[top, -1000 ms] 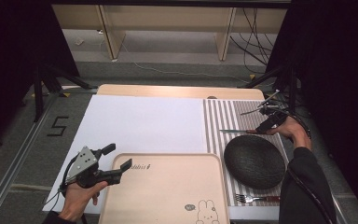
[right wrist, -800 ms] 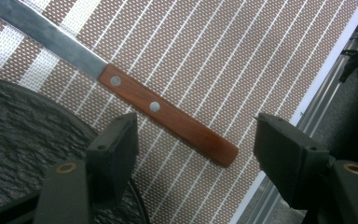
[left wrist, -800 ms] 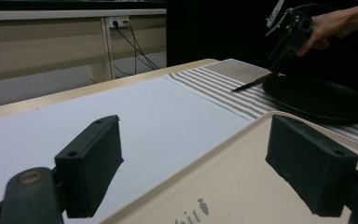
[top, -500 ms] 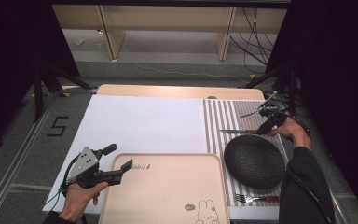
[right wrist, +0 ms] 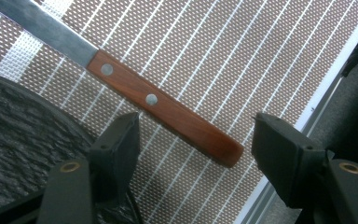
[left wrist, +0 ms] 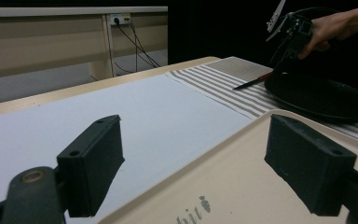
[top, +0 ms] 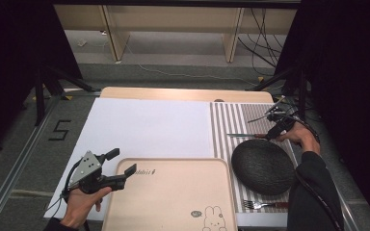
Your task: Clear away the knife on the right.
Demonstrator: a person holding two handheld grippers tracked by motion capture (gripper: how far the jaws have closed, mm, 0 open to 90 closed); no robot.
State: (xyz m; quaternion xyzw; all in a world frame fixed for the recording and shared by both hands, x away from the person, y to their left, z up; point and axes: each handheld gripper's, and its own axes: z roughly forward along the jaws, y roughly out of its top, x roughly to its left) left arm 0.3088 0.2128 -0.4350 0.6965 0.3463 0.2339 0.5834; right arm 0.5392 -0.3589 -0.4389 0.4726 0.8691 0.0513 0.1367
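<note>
A knife (top: 241,135) with a reddish wooden handle (right wrist: 158,105) lies on the striped placemat (top: 231,120), just beyond a black textured plate (top: 262,166). My right gripper (top: 271,134) points down over the handle's end. Its jaws (right wrist: 196,133) stand open on either side of the handle, and the pads are not touching it. My left gripper (top: 121,162) is open and holds nothing; it hovers at the left rim of a beige tray (top: 173,202). In the left gripper view its jaws (left wrist: 200,154) straddle the tray's rim (left wrist: 261,186).
A fork (top: 262,205) lies on the placemat in front of the plate. A white sheet (top: 144,125) covers the table's left and middle. The placemat's right edge and the table edge (right wrist: 303,107) are close to the knife's handle end.
My right gripper has sunk slightly toward the knife handle. The left gripper has kept still.
</note>
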